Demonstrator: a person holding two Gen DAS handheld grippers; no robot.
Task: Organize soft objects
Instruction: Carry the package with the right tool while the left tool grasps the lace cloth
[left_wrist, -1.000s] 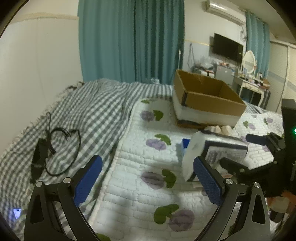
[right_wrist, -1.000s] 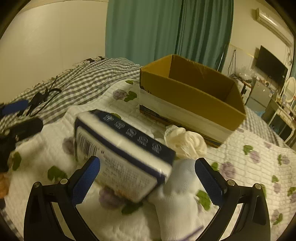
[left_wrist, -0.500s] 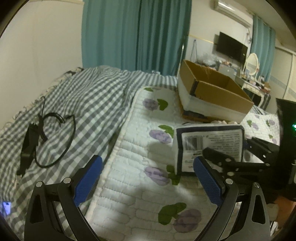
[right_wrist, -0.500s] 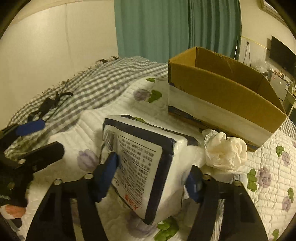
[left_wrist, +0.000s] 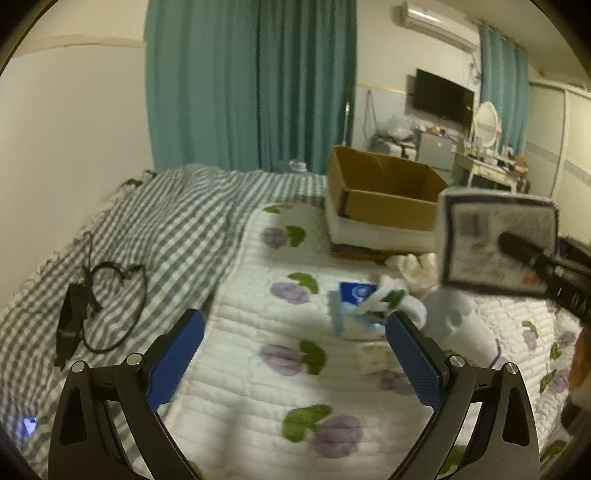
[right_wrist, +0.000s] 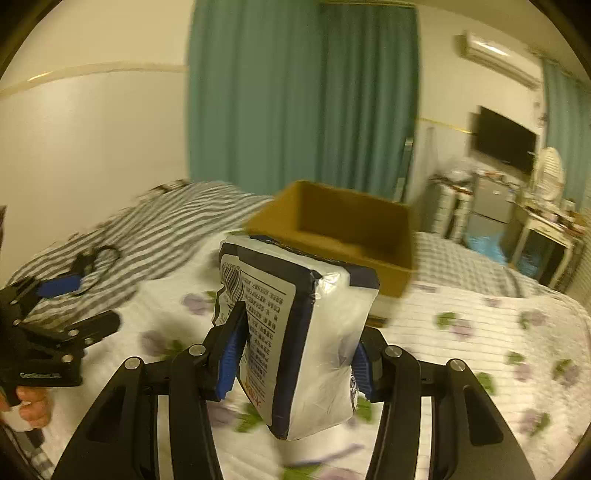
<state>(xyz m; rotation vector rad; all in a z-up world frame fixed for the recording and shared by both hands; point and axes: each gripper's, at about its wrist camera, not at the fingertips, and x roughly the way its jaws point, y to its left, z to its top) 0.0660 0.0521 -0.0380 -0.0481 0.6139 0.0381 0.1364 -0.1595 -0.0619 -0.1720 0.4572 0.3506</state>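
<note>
My right gripper (right_wrist: 295, 354) is shut on a white and navy tissue pack (right_wrist: 295, 325) and holds it in the air above the bed, in front of the open cardboard box (right_wrist: 343, 229). The pack also shows in the left wrist view (left_wrist: 495, 240), with the box (left_wrist: 384, 192) behind it. My left gripper (left_wrist: 291, 354) is open and empty, low over the floral quilt (left_wrist: 295, 387). On the quilt lie a small blue packet (left_wrist: 354, 306), a white sock (left_wrist: 402, 302) and a cream fabric bundle (left_wrist: 413, 266).
A black cable and charger (left_wrist: 92, 306) lie on the grey checked blanket (left_wrist: 177, 229) at the left. Teal curtains (left_wrist: 251, 85), a TV (left_wrist: 443, 96) and a cluttered dresser (left_wrist: 491, 162) stand behind the bed.
My right gripper closed on the tissue pack and lifted it off the quilt toward the box. The blue packet, sock and fabric bundle beneath it came into view. My left gripper stayed open.
</note>
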